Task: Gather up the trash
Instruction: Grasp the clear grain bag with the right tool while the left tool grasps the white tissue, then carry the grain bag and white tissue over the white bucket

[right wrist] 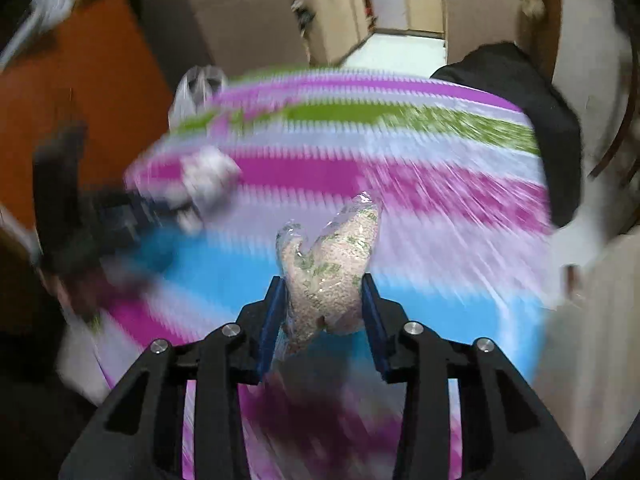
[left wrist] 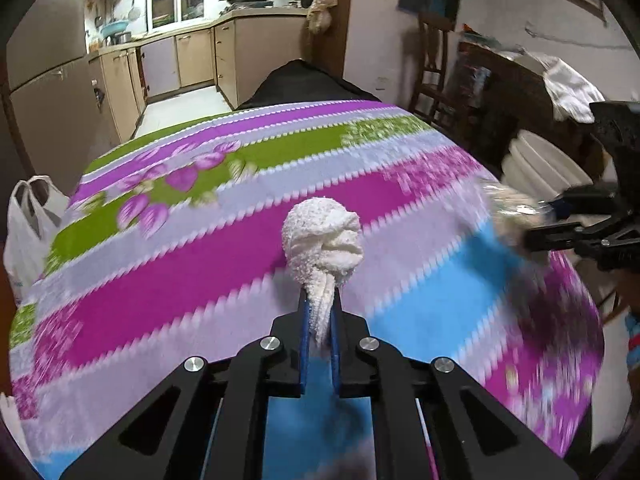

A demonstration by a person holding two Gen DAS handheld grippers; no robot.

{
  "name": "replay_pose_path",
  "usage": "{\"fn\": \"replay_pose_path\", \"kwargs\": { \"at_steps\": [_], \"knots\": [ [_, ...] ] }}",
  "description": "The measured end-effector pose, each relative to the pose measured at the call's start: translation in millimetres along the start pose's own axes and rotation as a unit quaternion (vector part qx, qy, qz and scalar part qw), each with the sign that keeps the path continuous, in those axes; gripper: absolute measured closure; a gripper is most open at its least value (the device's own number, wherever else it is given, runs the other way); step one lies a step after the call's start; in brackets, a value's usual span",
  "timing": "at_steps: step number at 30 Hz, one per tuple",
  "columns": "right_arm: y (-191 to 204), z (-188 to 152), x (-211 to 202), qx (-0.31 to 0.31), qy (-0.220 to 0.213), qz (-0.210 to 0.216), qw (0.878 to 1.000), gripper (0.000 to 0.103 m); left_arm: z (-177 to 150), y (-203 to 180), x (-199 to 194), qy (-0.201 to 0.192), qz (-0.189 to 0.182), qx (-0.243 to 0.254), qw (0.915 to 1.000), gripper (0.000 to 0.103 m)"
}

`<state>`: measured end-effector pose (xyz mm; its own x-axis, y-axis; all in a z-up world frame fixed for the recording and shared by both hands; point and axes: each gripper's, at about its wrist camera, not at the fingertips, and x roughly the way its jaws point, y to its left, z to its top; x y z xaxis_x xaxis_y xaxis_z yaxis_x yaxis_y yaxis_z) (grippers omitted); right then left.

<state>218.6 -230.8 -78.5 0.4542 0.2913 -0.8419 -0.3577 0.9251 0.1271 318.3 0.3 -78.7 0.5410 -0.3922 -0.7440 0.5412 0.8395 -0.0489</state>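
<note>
My left gripper (left wrist: 320, 308) is shut on a crumpled white paper towel (left wrist: 322, 240), pinched by its twisted tail and held above the striped cloth (left wrist: 160, 280). In the right wrist view my right gripper (right wrist: 324, 292) is shut on a crinkled clear plastic wrapper (right wrist: 332, 272) with green print, which stands up between the blue pads. The right gripper (left wrist: 532, 224) with that wrapper (left wrist: 508, 208) shows at the right edge of the left wrist view. The left gripper with the towel (right wrist: 208, 180) appears blurred at the left of the right wrist view.
A white plastic bag (left wrist: 30, 232) hangs off the table's left edge, also seen as the bag (right wrist: 196, 92) at the far side. A black chair back (left wrist: 304, 84) stands behind the table. A wooden chair (left wrist: 432, 76) and a white round container (left wrist: 540, 164) are to the right.
</note>
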Motion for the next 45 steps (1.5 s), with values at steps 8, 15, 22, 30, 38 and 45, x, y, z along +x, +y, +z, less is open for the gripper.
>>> {"fn": "replay_pose_path", "kwargs": {
  "at_steps": [8,15,22,30,38,45],
  "knots": [
    [-17,-44,-8,0.023,-0.007,-0.034,0.999,0.03,-32,-10,-6,0.012,0.022,0.012,0.9996,0.082],
    [-17,-64,-24,0.137,-0.085,-0.078,0.984,0.023,-18,-18,-32,-0.042,0.016,0.028,0.9986,0.039],
    [-2,-67,-4,0.14,-0.099,-0.103,0.98,0.034,-14,-29,-2,-0.019,0.013,0.039,0.999,0.041],
    [-17,-70,9,0.154,-0.095,-0.098,0.979,0.06,-13,-19,23,0.007,0.025,0.011,0.9996,0.068],
    [-11,-74,-18,0.167,-0.113,-0.038,0.979,0.064,-1,-41,-10,-0.025,0.035,0.024,0.9988,0.072],
    [-36,-56,-109,0.174,-0.165,-0.017,0.971,0.064,78,-105,-23,-0.051,0.016,0.081,0.9953,0.072]
  ]
}}
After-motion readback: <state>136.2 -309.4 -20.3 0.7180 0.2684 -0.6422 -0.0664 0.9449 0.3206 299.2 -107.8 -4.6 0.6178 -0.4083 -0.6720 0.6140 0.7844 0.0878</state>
